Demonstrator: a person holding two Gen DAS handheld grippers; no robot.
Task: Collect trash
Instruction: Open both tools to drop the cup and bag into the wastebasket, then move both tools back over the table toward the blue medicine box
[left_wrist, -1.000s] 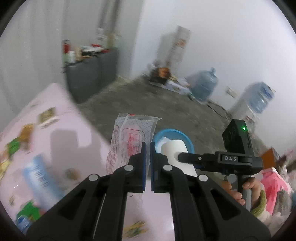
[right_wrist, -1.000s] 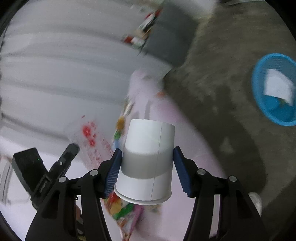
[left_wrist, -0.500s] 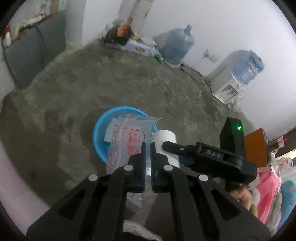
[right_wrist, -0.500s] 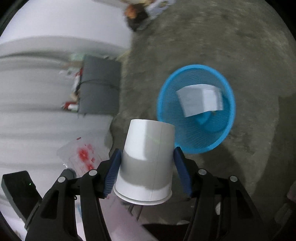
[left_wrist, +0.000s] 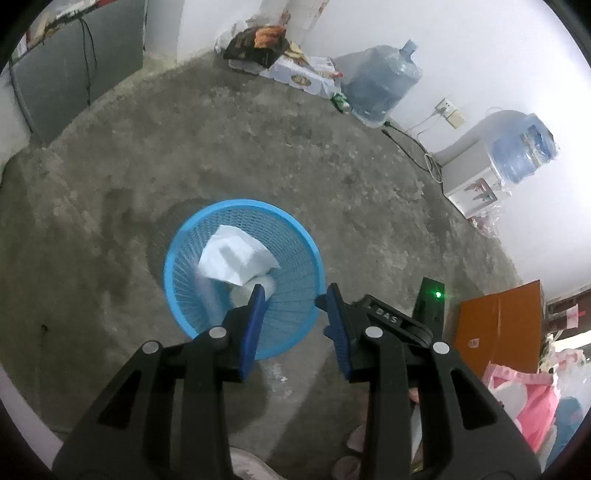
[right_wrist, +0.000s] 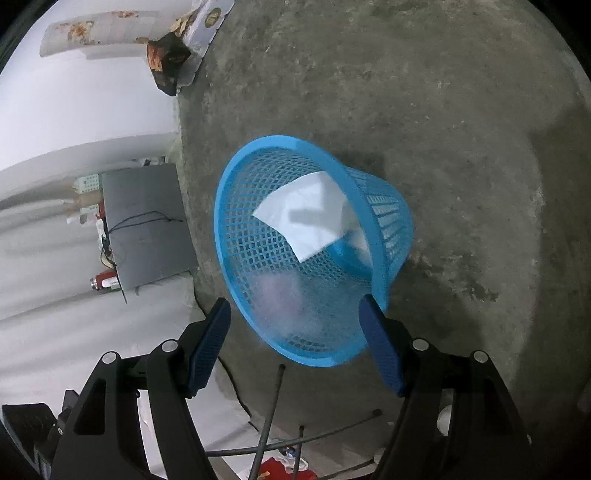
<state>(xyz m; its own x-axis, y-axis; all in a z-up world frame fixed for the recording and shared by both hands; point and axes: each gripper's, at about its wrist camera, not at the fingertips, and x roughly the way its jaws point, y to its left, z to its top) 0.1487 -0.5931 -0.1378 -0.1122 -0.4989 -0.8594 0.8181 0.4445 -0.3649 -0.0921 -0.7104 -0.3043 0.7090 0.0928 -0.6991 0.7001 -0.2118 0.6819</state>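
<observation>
over the blue basket (left_wrist: 243, 275) on the concrete floor (left_wrist: 221, 147) both my grippers hang, pointing down at its mouth; my left gripper (left_wrist: 293, 310) has its jaws opening, moderately apart, with nothing between the pads, only the basket's near wall seen through the gap; my right gripper (right_wrist: 295, 332) has its jaws opening wide, and they too are empty, the basket's near rim lying past them; inside the basket a white sheet of paper (right_wrist: 306, 218) rests against the far wall, and in the left view something pale and white (left_wrist: 258, 290) sits low near the bottom, though i cannot tell what it is; a blurred translucent shape (right_wrist: 280, 295) with a pinkish tinge shows at the near side of the basket, perhaps something falling, too smeared to name; i judge this round of dropping to be at its end, since neither gripper holds anything; what is left i cannot see from here, as no other loose trash on a surface is in view; my guess is that more pieces wait elsewhere and i must go and fetch them.
</observation>
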